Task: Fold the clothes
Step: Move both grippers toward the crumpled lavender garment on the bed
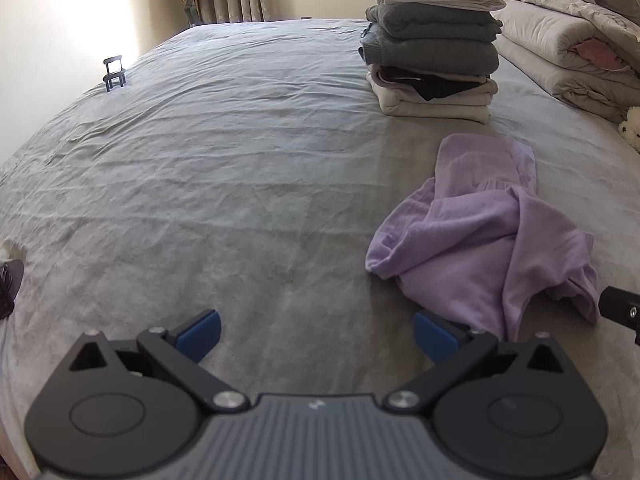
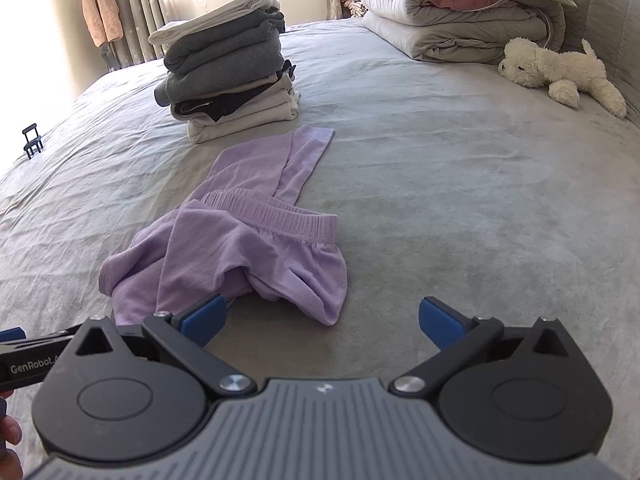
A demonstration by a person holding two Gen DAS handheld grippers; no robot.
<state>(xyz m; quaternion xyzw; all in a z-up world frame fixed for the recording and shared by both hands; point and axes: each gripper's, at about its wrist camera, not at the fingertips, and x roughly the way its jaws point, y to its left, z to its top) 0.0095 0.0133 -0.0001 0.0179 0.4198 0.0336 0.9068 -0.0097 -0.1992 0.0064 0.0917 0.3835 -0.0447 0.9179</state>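
Note:
A pair of lilac trousers [image 2: 240, 236] lies crumpled on the grey bed sheet [image 2: 460, 200], its elastic waistband up and one leg stretched towards the far side. In the left wrist view the same lilac trousers [image 1: 488, 236] lie to the right. My left gripper [image 1: 316, 334] is open over bare sheet, left of the trousers, its right pad just touching their near edge. My right gripper [image 2: 322, 322] is open too, just in front of the garment's near edge, with nothing between its blue pads.
A stack of folded clothes [image 1: 434, 52] [image 2: 228, 68], grey and cream, stands beyond the trousers. Rolled quilts [image 2: 460, 12] and a white plush dog [image 2: 560, 70] lie at the headboard side. A small black stand [image 1: 114, 74] sits near the far left bed edge.

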